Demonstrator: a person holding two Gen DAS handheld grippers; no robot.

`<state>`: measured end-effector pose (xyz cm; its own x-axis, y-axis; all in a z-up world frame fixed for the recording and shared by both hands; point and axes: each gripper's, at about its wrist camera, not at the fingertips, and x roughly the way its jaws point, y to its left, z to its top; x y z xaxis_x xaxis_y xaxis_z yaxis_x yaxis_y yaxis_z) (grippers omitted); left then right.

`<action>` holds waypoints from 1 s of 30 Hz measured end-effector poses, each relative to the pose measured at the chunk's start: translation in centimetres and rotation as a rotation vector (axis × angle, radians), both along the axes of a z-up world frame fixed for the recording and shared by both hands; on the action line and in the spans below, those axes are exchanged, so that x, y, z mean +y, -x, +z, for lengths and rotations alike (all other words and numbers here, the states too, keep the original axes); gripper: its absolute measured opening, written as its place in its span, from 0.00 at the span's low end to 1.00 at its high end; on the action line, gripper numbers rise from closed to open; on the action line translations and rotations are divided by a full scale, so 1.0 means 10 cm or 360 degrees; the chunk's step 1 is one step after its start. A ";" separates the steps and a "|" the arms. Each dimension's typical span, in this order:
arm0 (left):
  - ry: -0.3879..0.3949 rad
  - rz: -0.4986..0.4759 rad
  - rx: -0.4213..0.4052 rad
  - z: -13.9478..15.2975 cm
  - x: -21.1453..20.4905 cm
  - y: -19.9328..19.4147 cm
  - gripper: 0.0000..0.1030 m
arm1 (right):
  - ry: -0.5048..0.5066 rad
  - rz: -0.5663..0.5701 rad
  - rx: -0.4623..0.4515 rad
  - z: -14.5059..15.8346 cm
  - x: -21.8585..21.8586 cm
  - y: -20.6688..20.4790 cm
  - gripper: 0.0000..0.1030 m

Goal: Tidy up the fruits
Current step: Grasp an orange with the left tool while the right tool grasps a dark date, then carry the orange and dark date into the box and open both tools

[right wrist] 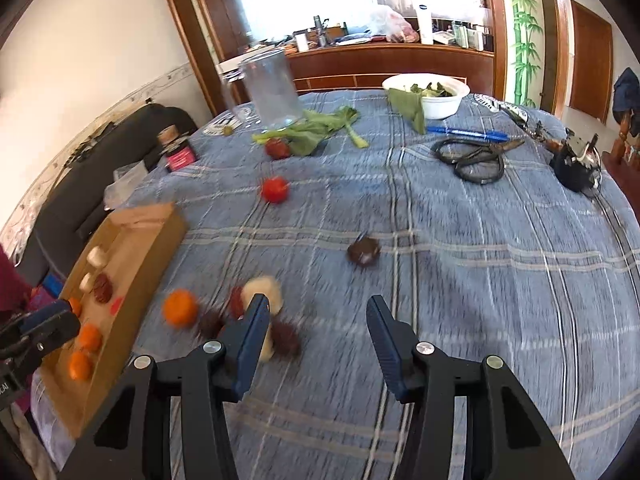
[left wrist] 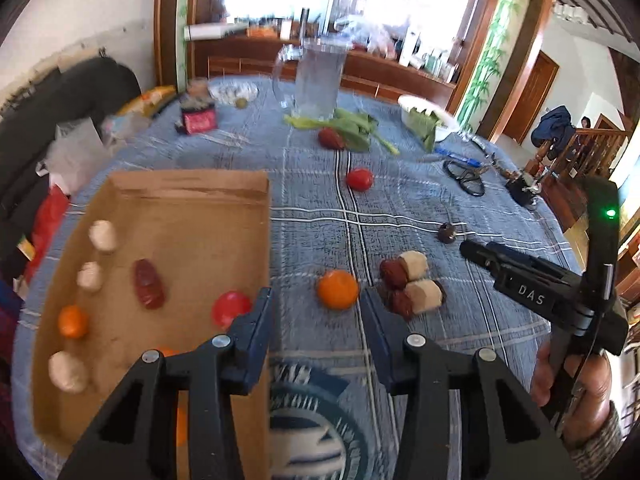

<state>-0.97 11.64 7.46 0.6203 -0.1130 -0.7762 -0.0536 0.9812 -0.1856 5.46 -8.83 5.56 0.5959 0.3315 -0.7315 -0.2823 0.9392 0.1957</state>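
Note:
A shallow cardboard box (left wrist: 188, 179) lies at the left on the blue plaid cloth and holds several fruits: small oranges, pale pieces, a dark red one and a red tomato (left wrist: 230, 307). My left gripper (left wrist: 316, 314) is open over the box's right wall, with a loose orange (left wrist: 338, 290) just past its tips. Right of the orange lies a cluster of pale and dark red fruits (left wrist: 414, 284). My right gripper (right wrist: 316, 318) is open with only cloth between its fingers, and that cluster (right wrist: 264, 290) is beside its left finger. A dark fruit (right wrist: 363, 252) and a red tomato (right wrist: 275, 189) lie farther back.
At the back stand a clear glass pitcher (left wrist: 320, 80), leafy greens (left wrist: 356, 126), a white bowl (right wrist: 434, 94) and a red-labelled jar (left wrist: 198, 114). Scissors (right wrist: 474, 160) and a blue pen (right wrist: 464, 133) lie at the right. A dark sofa (left wrist: 60, 100) borders the left edge.

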 end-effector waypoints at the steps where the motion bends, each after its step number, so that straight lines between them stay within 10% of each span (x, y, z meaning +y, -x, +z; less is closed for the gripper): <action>1: 0.0016 -0.0006 0.0035 -0.07 -0.02 -0.11 0.42 | 0.0016 -0.0012 -0.0016 -0.02 0.00 -0.08 0.53; 14: 0.0050 -0.0062 0.0215 -0.56 -0.20 -0.56 0.31 | 0.0092 -0.0028 0.0063 -0.26 0.11 -0.68 0.53; 18: 0.0002 -0.0063 0.0188 -0.55 -0.24 -0.52 0.30 | 0.0159 -0.0028 0.0110 -0.37 0.16 -0.72 0.34; 30: -0.0097 -0.0077 0.0133 -0.49 -0.36 -0.44 0.29 | 0.0144 -0.0043 0.0068 -0.33 0.06 -0.60 0.25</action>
<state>3.41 8.06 2.57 0.5481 -0.0922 -0.8313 -0.0184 0.9923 -0.1223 11.42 -8.27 2.26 0.5714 0.2469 -0.7826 -0.2498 0.9607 0.1207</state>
